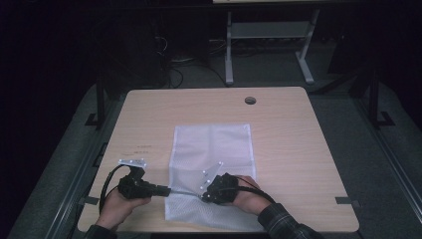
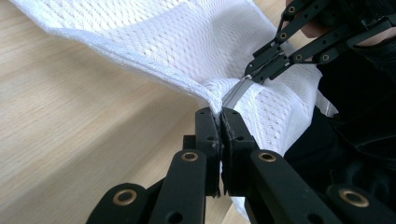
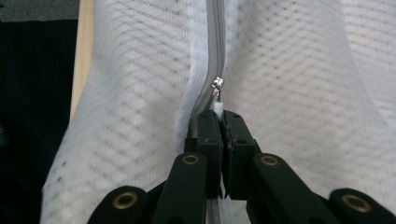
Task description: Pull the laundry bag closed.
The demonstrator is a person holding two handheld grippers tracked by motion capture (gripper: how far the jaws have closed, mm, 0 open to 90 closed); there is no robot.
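A white mesh bag (image 1: 211, 149) lies flat in the middle of the wooden table (image 1: 288, 144). My left gripper (image 1: 168, 189) comes in from the left and is shut on the bag's left edge (image 2: 212, 100), at the end of the grey zipper (image 3: 212, 56). The mesh is lifted a little there. My right gripper (image 1: 204, 195) is shut on the white zipper pull (image 3: 218, 106), just below the small metal slider (image 3: 216, 86). In the left gripper view the right gripper (image 2: 250, 77) pinches the zipper close behind my own jaws.
A round cable hole (image 1: 250, 100) sits near the table's far edge. A grey metal frame (image 1: 268, 45) stands on the floor beyond the table. Bare tabletop lies left and right of the bag.
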